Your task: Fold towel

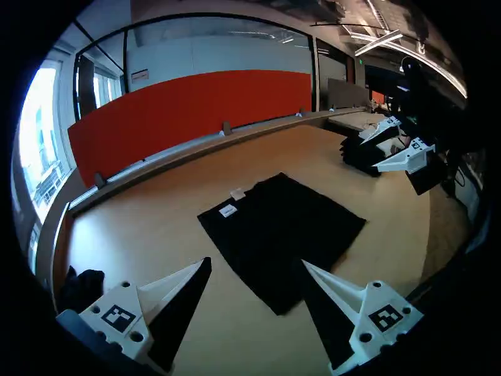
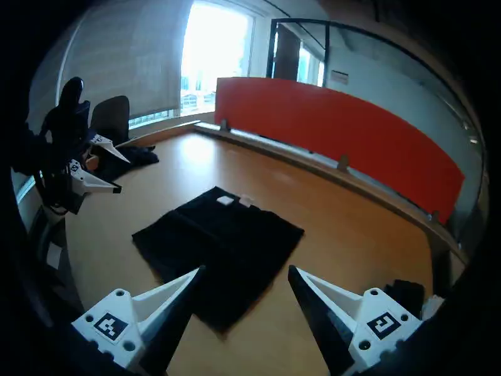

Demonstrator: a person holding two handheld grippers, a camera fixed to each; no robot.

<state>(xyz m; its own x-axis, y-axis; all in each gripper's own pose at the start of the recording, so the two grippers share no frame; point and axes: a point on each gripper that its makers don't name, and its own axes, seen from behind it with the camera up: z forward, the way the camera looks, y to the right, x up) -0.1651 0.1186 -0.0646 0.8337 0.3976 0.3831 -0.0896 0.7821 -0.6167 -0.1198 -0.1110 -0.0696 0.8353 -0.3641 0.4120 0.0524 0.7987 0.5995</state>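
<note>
**Towel flat on the tabletop, both tools free of it**

The black towel lies spread near the middle of the wooden tabletop, well in from every edge. Two small white tags sit at the side that faces the far edge, where a red panel stands.

The left tool hangs above the towel's near corner with its fingers spread wide and nothing between them. The right tool is held above the opposite side in the same way, released and not touching the cloth. Each can be seen from the other's camera, raised off the tabletop.

In the right gripper view a straight line crosses the towel from the tag side towards the near edge. It may be the rim of a layer already turned over, but I cannot tell for sure. Judged by its broad outline, the towel is at most part way folded. A corner or edge has yet to be gripped, and at least one more fold looks to be left.

A heap of dark cloth lies at the tabletop's left edge, apart from the towel.
</note>
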